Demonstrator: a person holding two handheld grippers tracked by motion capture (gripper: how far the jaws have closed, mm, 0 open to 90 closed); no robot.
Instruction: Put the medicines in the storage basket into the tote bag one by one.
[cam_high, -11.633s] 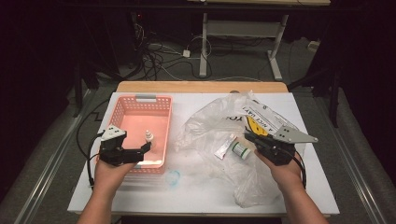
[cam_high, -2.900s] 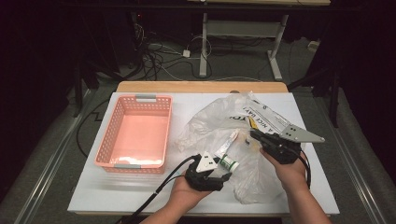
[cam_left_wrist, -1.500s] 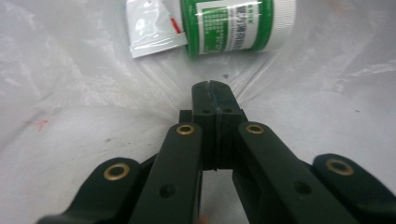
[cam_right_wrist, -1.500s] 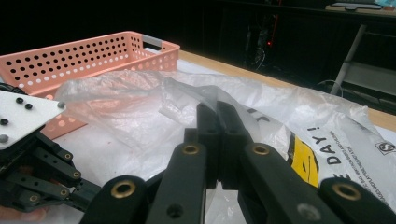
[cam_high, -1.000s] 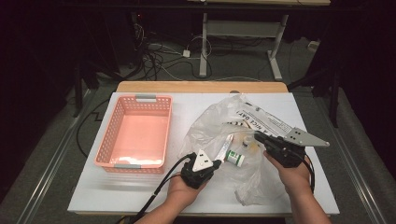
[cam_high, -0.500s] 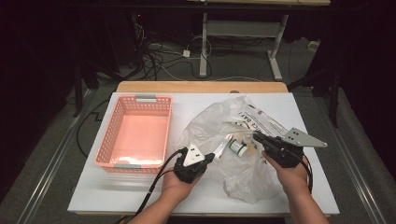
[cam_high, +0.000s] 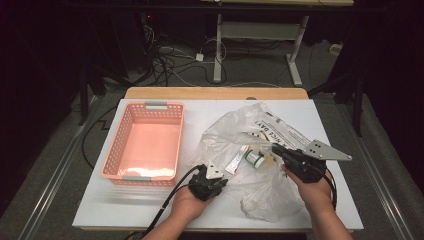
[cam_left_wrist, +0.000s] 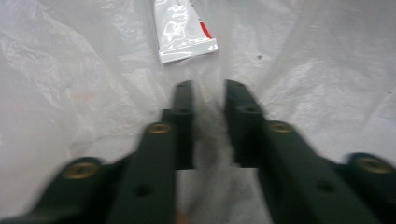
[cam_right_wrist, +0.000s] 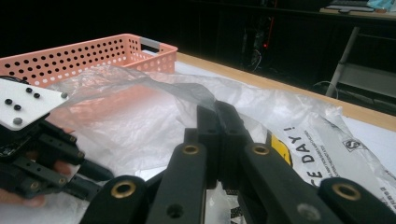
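Observation:
A crumpled clear plastic bag (cam_high: 260, 150) with black print lies right of centre on the white table (cam_high: 100, 210). Inside it are a white tube (cam_high: 234, 163) (cam_left_wrist: 182, 28) and a small green-capped bottle (cam_high: 255, 159). My right gripper (cam_high: 276, 149) (cam_right_wrist: 217, 112) is shut on the bag's upper film and holds it raised. My left gripper (cam_high: 219, 176) (cam_left_wrist: 209, 91) (cam_right_wrist: 91, 179) sits low at the bag's near edge, pointing at the tube. Its jaws have just been opening and stand a narrow gap apart. Loose film lies between them, unpinched.
A pink perforated basket (cam_high: 145, 145) stands at the table's left. Its floor looks bare. A black cable (cam_high: 170, 200) trails from the left gripper over the front edge. Dark floor, cables and a desk frame lie beyond the far wooden edge (cam_high: 215, 93).
My left gripper went from the basket to the bag. In the last second it sank toward the table, and the film it lifted has settled. The right gripper kept still.

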